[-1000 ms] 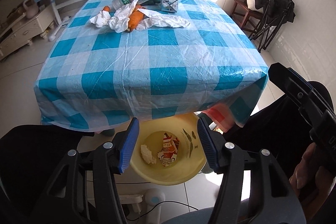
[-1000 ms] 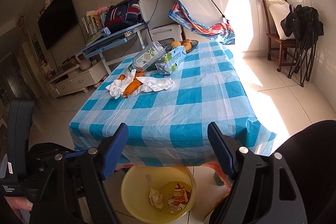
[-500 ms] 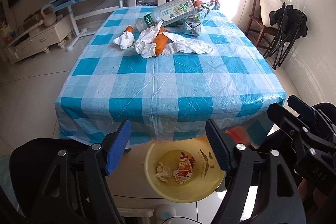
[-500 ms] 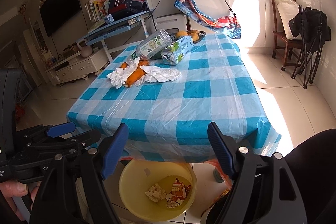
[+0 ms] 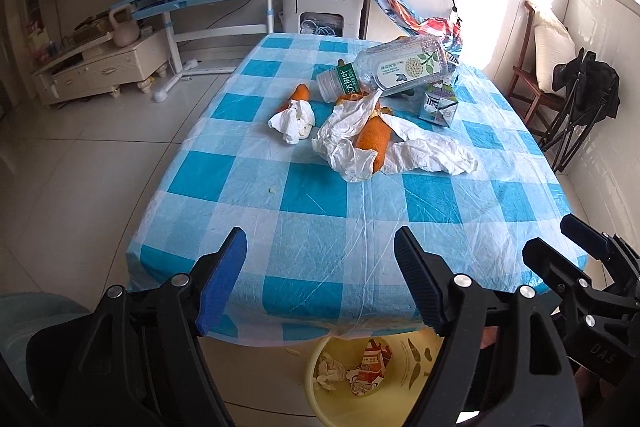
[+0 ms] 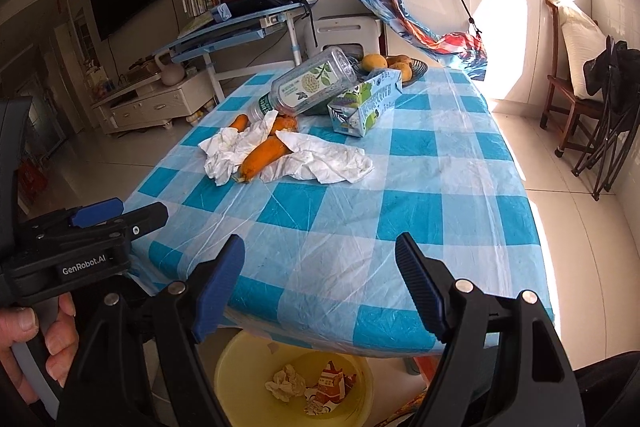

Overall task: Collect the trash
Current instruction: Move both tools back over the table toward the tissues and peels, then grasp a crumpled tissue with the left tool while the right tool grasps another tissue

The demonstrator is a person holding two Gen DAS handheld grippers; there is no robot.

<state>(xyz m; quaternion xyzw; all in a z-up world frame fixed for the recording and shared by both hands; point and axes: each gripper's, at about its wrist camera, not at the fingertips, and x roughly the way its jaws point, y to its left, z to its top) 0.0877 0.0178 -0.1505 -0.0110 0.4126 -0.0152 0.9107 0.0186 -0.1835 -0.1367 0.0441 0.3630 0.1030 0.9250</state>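
- Left wrist view shows the left gripper [image 5: 320, 279] above the near edge of the checked table [image 5: 304, 203]; a second ago it hung lower, over the yellow bin [image 5: 320, 383], so it has come up and forward.
- Its jaws are opening now, a little wider than half a second ago, and nothing is between them.
- Right wrist view: the right gripper [image 6: 320, 287] has its jaws wide as before, also with nothing between them, and it has moved in toward the table too.
- In the bin lie a crumpled tissue [image 6: 285, 385] and a torn red carton piece [image 6: 326, 385], so, in my judgement, one drop is finished and both hands are free for the next pick.
- The remaining trash is well apart from both grippers, in the far half of the table: a small tissue ball [image 5: 294, 121], a large crumpled tissue [image 5: 352, 143] wrapped around an orange peel [image 5: 374, 141], a second peel [image 5: 297, 95] behind the tissue ball, a plastic bottle [image 5: 394, 69] leaning on a drink carton [image 5: 440, 103].
- A plate of fruit [image 6: 416, 69] stands behind the carton; it does not look like trash.
- I think the next move is a longer reach forward, and the small tissue ball seems the easiest thing for the left side.
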